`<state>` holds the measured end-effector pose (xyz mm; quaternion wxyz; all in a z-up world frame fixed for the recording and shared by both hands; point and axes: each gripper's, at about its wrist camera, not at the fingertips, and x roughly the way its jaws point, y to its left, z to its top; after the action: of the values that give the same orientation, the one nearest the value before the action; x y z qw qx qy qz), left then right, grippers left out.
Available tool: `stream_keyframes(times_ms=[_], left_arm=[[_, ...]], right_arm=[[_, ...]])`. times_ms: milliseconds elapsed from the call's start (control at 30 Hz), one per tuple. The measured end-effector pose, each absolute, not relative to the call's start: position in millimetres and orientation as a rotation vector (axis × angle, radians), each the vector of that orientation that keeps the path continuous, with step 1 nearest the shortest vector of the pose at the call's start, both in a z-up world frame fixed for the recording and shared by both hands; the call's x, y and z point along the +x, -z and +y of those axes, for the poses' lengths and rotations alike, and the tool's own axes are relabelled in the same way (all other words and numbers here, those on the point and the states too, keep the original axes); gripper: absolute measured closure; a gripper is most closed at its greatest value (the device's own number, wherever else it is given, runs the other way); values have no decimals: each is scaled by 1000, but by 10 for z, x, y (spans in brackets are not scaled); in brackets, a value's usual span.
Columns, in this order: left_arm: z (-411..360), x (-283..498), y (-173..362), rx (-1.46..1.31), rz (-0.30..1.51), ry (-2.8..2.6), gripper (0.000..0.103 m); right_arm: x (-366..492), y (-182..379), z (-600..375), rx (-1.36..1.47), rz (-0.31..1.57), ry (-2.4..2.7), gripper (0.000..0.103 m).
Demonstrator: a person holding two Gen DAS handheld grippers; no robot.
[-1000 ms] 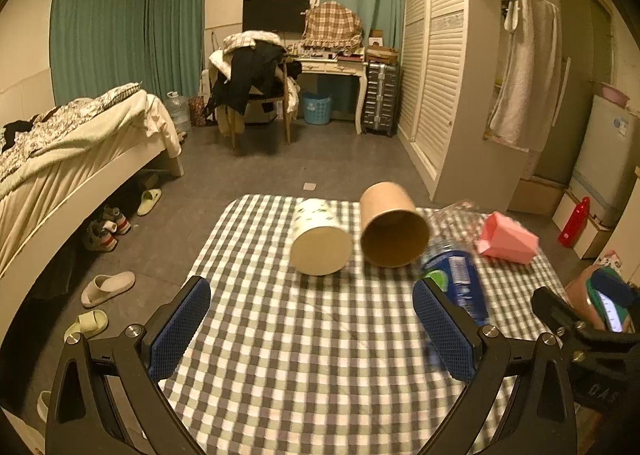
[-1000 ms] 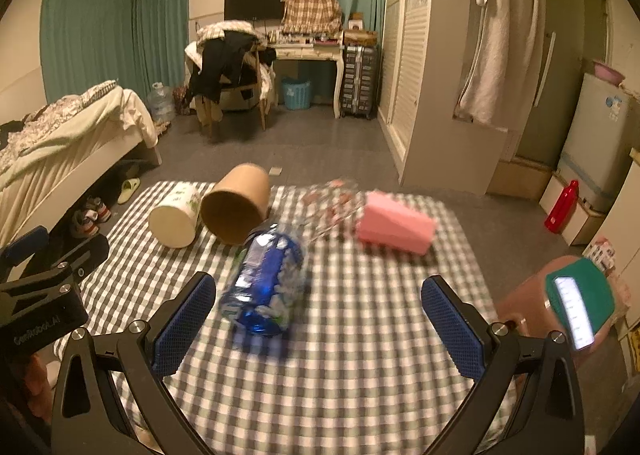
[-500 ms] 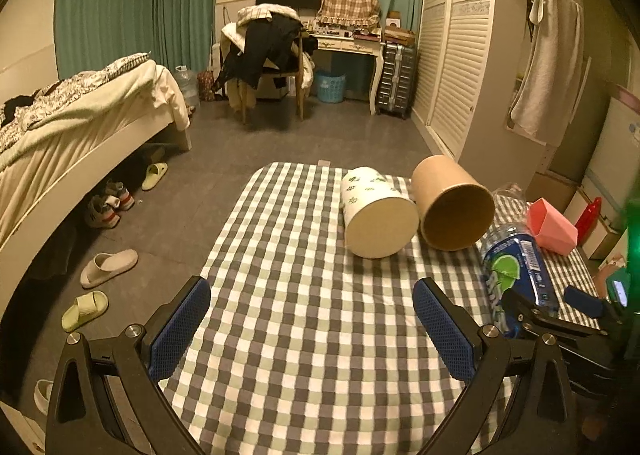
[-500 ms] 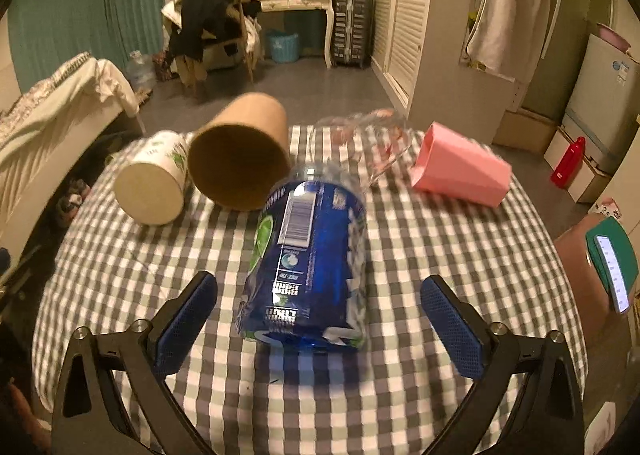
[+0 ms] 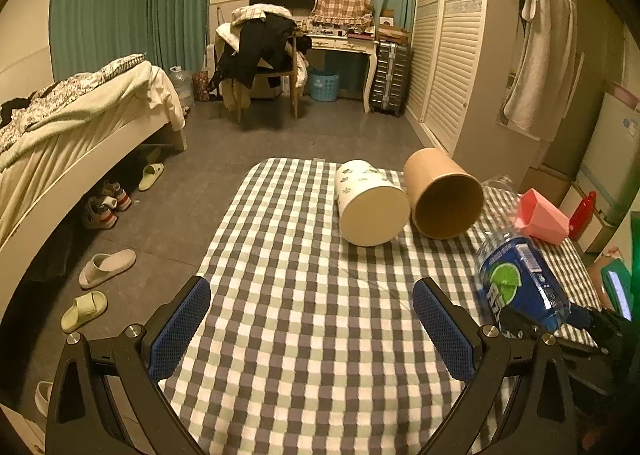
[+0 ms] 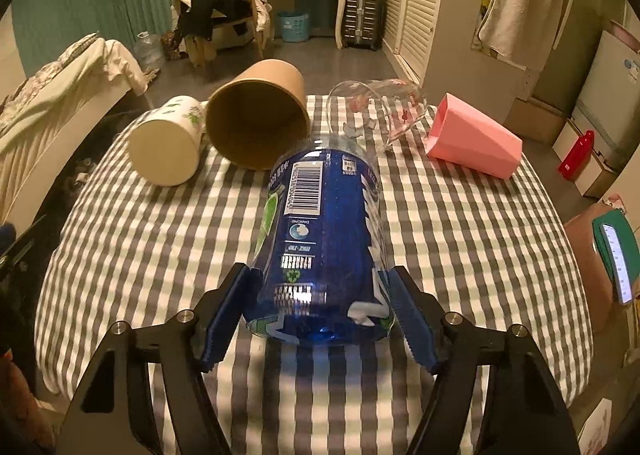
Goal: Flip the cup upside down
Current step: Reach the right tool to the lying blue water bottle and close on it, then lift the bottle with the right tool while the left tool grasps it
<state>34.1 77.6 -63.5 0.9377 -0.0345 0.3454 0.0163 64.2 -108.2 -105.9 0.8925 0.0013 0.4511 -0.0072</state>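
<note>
A: Checked table (image 6: 132, 223) fills the shot; the brown cup (image 6: 258, 123) and white cup (image 6: 170, 145) lie side by side at its far end

B: The blue cup (image 6: 324, 239) lies mid-table, right gripper (image 6: 322, 311) clamped on its near end; left gripper (image 5: 312, 329) gapes wide over bare cloth

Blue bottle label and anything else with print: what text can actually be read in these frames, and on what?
"DANONE", upside down, under the round logo on the blue bottle held in the right gripper.
Barcode digits beside it: too small to read reliably.
Other small label print: blurred.
Large white letters on the bottle in the left wrist view: cut off, unreadable.
Phone screen: unreadable.
</note>
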Motion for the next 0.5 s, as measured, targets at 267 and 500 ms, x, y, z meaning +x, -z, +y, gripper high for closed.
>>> stream_keyframes(times_ms=[267, 500], left_arm=[[626, 164, 587, -60, 706, -28, 0], [528, 100, 586, -41, 715, -45, 0]], right_arm=[[110, 964, -1056, -35, 932, -21, 33], [8, 1122, -1096, -20, 967, -55, 33]])
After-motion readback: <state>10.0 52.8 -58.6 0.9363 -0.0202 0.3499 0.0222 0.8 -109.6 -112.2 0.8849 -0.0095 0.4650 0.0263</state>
